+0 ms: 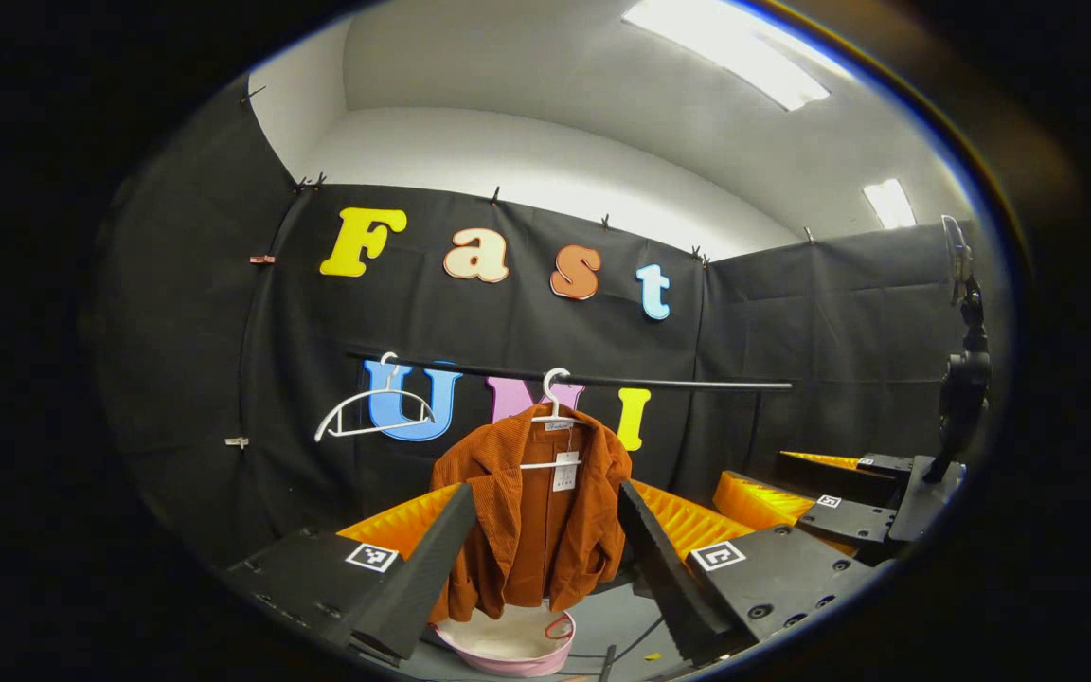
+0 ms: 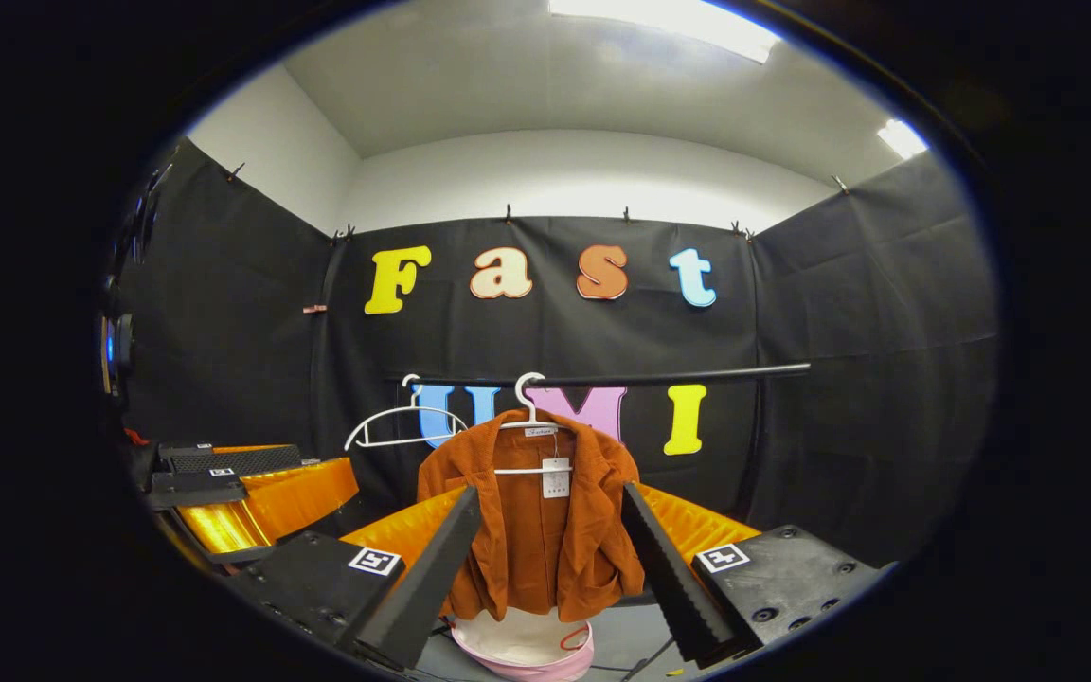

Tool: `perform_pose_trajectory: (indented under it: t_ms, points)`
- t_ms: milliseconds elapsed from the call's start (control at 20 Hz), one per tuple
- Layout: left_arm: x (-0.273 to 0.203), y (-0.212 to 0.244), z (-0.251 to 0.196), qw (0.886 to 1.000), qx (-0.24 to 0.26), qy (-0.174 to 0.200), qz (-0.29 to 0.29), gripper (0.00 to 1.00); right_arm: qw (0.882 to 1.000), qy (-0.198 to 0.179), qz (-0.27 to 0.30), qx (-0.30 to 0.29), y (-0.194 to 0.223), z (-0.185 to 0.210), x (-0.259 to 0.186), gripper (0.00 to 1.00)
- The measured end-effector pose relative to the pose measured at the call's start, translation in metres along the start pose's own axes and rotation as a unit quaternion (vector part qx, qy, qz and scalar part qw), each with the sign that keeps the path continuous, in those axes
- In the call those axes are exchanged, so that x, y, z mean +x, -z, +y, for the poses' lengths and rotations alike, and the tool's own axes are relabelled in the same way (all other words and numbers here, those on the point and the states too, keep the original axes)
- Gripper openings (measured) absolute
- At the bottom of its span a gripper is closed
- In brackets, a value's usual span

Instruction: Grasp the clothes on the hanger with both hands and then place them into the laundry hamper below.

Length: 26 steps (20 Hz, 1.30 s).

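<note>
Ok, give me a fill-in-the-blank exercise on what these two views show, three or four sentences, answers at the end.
1. The rust-orange jacket hangs on a white hanger hooked over the black ____.
2. Directly below the jacket sits the pink ____.
3. To the jacket's left, a second hanger hangs ____.
4. The left claw and right claw both have their jaws ____, holding nothing.

Missing words: rail; laundry hamper; empty; open

The orange jacket (image 1: 531, 516) covers most of its white hanger (image 1: 553, 417) and hides the far rim of the pink hamper (image 1: 512, 644). The hamper's near rim is cut off at the bottom edge. The tag (image 1: 565, 471) on the jacket is too small to read.
</note>
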State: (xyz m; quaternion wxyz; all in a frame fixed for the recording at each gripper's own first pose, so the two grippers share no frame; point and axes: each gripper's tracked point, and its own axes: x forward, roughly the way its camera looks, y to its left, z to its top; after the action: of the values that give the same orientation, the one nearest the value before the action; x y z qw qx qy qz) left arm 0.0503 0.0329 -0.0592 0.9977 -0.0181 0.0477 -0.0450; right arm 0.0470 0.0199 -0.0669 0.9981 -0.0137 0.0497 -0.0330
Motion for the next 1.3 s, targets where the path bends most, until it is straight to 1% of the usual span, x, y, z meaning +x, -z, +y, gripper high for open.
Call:
perform_pose_trajectory:
  t_ms: [200,300,350,400,550,700,850,1000,1150,1250,1300]
  points:
    - [0.053,0.020,0.006,1.000,0.000,0.000,0.006,0.96,1.000,-0.018,0.010,0.005,0.025,-0.007,0.055,0.97]
    - [0.081,0.028,0.014,1.000,-0.004,-0.018,0.002,0.96,1.000,-0.031,0.006,0.003,0.030,-0.011,0.086,0.97]
    - [0.094,0.031,0.018,1.000,-0.008,-0.029,0.002,0.96,0.999,-0.043,0.012,0.001,0.037,-0.013,0.099,0.97]
    - [0.109,0.033,0.017,0.999,-0.010,-0.032,-0.003,0.96,0.999,-0.052,0.010,-0.001,0.041,-0.015,0.111,0.97]
    - [0.143,0.037,0.019,0.999,-0.009,-0.046,-0.026,0.96,0.998,-0.056,0.005,0.002,0.054,-0.038,0.148,0.98]
    - [0.173,0.053,0.016,0.998,-0.003,-0.054,-0.026,0.96,0.998,-0.062,0.016,0.016,0.076,-0.050,0.181,0.97]
    - [0.197,0.075,0.025,0.997,0.002,-0.077,-0.015,0.96,0.996,-0.081,0.034,0.006,0.104,-0.051,0.206,0.98]
    - [0.219,0.099,0.037,0.995,-0.002,-0.098,0.005,0.95,0.994,-0.096,0.042,0.003,0.121,-0.050,0.228,0.97]
    - [0.240,0.121,0.055,0.992,0.007,-0.120,0.026,0.96,0.993,-0.101,0.059,-0.001,0.147,-0.053,0.250,0.98]
    - [0.255,0.132,0.065,0.991,0.005,-0.128,0.036,0.96,0.991,-0.110,0.077,-0.003,0.165,-0.052,0.262,0.98]
    - [0.263,0.135,0.067,0.992,-0.002,-0.124,0.036,0.96,0.990,-0.115,0.081,0.000,0.171,-0.052,0.270,0.96]
